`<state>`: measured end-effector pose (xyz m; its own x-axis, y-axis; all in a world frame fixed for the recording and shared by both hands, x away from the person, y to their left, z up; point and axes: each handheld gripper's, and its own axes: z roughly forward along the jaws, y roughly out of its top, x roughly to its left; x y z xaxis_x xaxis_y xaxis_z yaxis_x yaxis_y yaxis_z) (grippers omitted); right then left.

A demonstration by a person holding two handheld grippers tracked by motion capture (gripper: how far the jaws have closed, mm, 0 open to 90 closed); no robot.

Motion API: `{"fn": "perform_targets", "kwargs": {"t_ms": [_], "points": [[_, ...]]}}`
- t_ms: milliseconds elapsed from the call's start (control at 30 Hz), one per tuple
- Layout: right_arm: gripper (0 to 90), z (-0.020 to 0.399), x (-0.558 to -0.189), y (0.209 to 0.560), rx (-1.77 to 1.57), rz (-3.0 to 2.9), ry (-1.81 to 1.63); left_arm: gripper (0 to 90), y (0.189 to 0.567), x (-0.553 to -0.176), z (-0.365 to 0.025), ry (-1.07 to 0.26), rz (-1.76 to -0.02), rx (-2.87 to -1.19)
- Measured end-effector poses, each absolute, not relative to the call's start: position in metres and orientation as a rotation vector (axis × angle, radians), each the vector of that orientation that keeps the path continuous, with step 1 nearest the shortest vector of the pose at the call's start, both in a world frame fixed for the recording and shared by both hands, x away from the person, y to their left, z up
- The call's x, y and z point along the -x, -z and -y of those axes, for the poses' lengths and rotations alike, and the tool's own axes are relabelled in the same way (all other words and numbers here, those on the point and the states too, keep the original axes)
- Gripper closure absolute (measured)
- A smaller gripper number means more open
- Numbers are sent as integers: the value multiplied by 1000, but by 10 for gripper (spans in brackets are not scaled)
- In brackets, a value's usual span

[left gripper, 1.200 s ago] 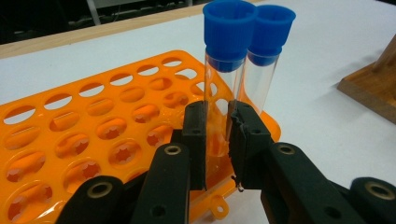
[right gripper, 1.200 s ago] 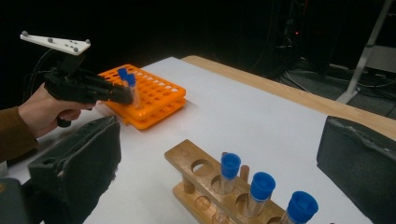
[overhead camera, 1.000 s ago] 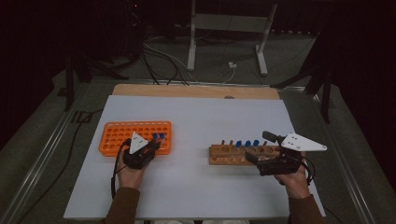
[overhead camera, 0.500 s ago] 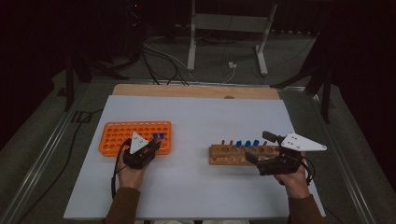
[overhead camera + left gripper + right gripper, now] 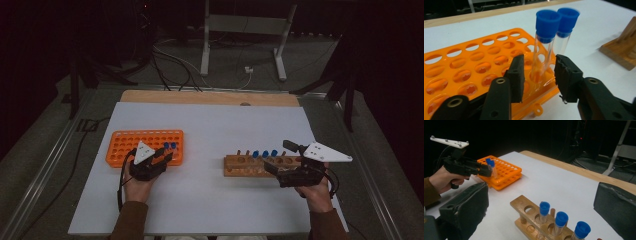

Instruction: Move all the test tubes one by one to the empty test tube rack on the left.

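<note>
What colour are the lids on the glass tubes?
Blue caps, clearest in the left gripper view.

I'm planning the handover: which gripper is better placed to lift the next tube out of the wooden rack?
Right. The right gripper sits open at the wooden rack; the left gripper has just been opening around a tube in the orange rack.

We see one change – the left gripper [image 5: 537, 75] has just been opening its jaws. A blue-capped tube [image 5: 544, 47] stands between them in the orange rack [image 5: 461, 72], pads now apart from the glass.
</note>
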<state>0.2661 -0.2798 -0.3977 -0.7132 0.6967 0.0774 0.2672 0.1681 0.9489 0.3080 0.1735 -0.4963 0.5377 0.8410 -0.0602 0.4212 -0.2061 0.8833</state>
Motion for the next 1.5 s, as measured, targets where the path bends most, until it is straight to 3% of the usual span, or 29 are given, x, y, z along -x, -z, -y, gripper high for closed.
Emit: {"fn": "perform_targets", "kwargs": {"t_ms": [333,367,633,667,833,900,1000,1333,1500], "points": [[0,281,-266,397,-914,-2061,-1558,487,489,-303,-181,-516,-1036,-1777],[0,282,-266,397,-917,-2058,-1557,435,487,-302,-182,-510,-1033,-1769],[0,287,-269,401,-940,-2040,-1539,284,477,-295,-183,-503,-1011,-1715],[0,289,-271,403,-952,-2034,-1530,225,477,-295,-183,-501,-1014,-1711],[0,293,-274,408,-981,-2024,-1522,159,474,-292,-182,-494,-1020,-1696],[0,296,-277,411,-1003,-2022,-1508,79,473,-292,-181,-482,-1021,-1697],[1,297,-279,414,-1015,-2023,-1490,31,472,-291,-178,-473,-1009,-1713],[143,303,-286,430,-1053,-2046,-1434,8,468,-286,-175,-502,-982,-1701],[419,309,-292,444,-1066,-2089,-1433,8,467,-285,-175,-502,-983,-1694]]}}
